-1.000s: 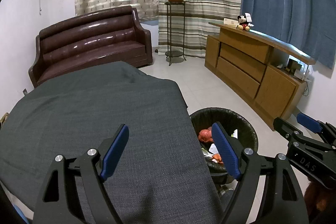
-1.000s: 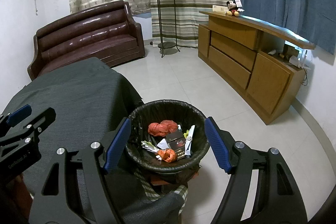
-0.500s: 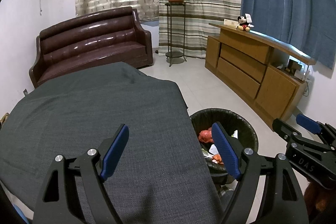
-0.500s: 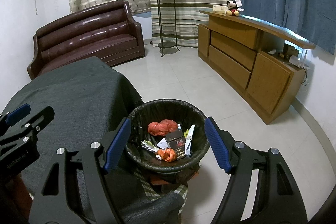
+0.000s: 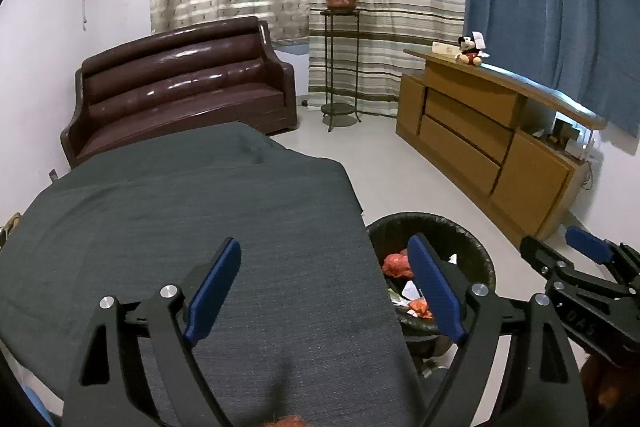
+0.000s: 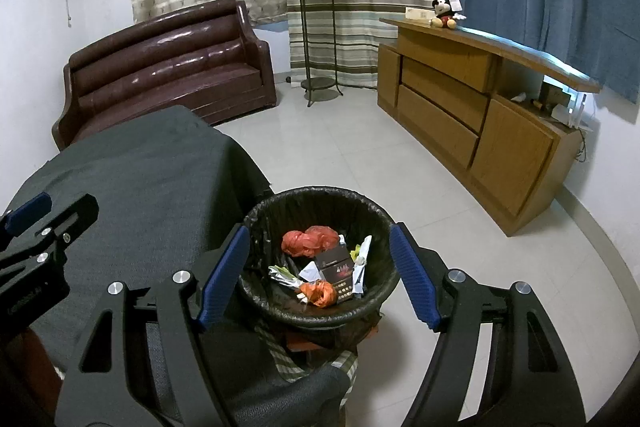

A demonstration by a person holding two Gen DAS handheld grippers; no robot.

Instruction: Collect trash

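A bin with a black liner [image 6: 320, 199] stands just right of the table with the dark grey cloth [image 6: 140, 179]. Inside lie a red plastic bag [image 6: 306, 241], a dark carton [image 6: 336, 269], an orange wrapper [image 6: 320, 293] and white paper scraps. My right gripper [image 6: 320, 275] hovers over the bin, open and holding nothing. My left gripper [image 5: 325, 287] hangs over the cloth's right edge, its jaws opening with nothing between them. The bin [image 5: 440, 223] shows past its right finger. A blurred orange scrap [image 5: 286, 421] peeks in at the bottom edge.
A brown leather sofa [image 5: 180, 87] stands behind the table. A plant stand [image 5: 340, 67] is by the striped curtains, and a wooden sideboard [image 5: 480, 135] with a plush toy lines the right wall. Checked cloth [image 6: 288, 359] and a grey chair seat [image 6: 300, 391] lie below the bin.
The left jaws stand slightly wider. A blurred orange scrap has appeared at the bottom edge of the left wrist view. Neither hand has moved.
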